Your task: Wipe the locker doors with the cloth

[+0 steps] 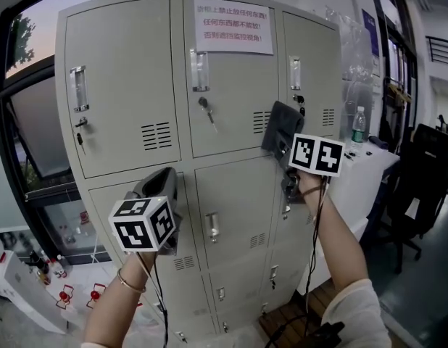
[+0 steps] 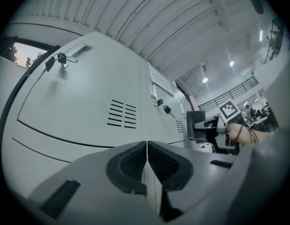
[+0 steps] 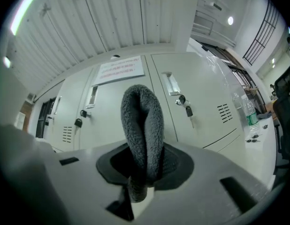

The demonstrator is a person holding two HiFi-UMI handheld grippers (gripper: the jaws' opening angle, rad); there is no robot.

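on the top middle door of the grey lockers (image 1: 122, 85) we see a white paper notice (image 1: 233, 25) carrying three lines of red chinese characters, each closing in an exclamation mark; the print is too small for us to read surely. our right gripper (image 3: 144, 165) has its jaws clamped on the dark grey cloth (image 3: 142, 125), which is folded over into a fat loop. the cloth's long axis runs along the jaws, and its rounded fold points away from the gripper toward the upper doors. it sits at the seam between the middle and right ones, just beside the middle door's vent slots (image 1: 261, 122). we cannot tell whether it touches the metal. our left gripper (image 2: 147, 150) hangs lower, before the second row of doors, its jaws pressed together with nothing between them. keys (image 1: 207, 112) hang in the top locks. a water bottle (image 1: 359, 130) stands on the white table (image 1: 376, 167) at the right.
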